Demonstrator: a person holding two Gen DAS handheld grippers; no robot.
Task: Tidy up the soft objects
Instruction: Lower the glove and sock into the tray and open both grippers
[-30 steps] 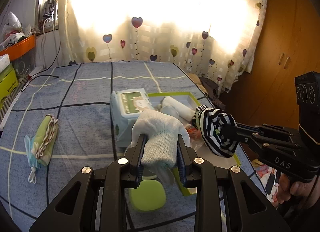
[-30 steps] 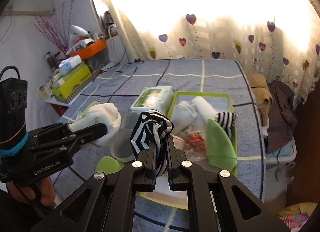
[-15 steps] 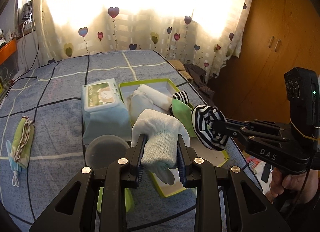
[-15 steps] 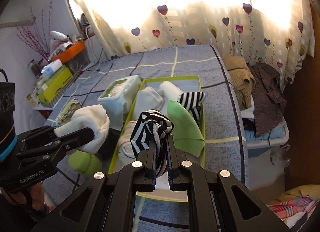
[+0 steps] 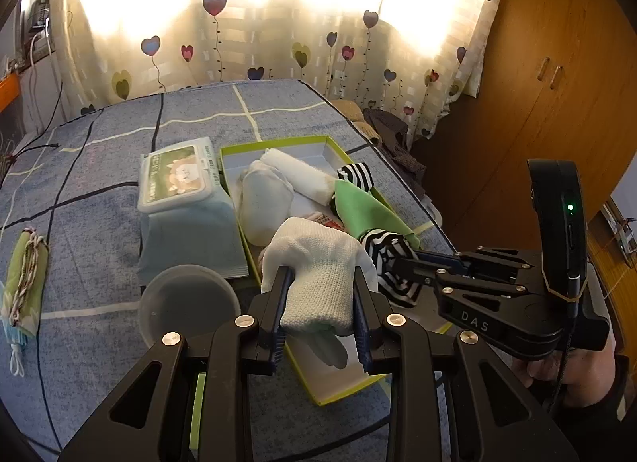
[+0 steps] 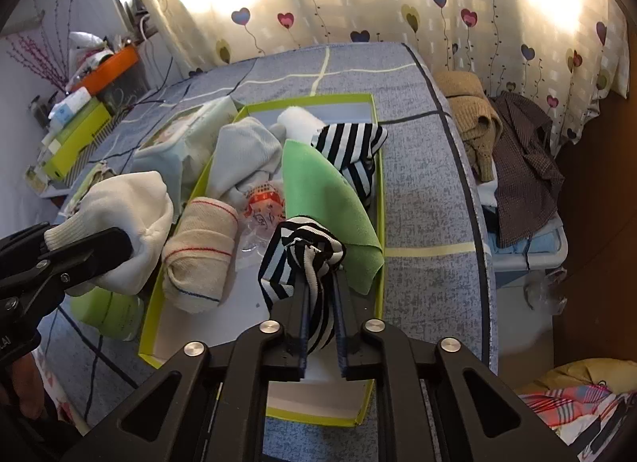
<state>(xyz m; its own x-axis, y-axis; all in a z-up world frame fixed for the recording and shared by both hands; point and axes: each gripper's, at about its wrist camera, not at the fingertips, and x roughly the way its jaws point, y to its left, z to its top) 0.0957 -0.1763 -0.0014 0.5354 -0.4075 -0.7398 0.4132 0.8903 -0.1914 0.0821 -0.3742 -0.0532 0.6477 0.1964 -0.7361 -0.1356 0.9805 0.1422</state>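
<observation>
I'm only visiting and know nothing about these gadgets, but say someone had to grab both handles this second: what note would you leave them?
Left gripper: shut on a white knit sock, held above the near end of the green box.
Right gripper: fingers opening around a rolled black-and-white striped sock, above the box's bare near floor.
Already in the box: grey-white sock, white roll, striped sock, green cloth, cream roll with red stripes, small clear packet.
Left: let the striped sock drop in, then place the white one. A green pouch with a face mask lies on the bed, outside the box.
</observation>
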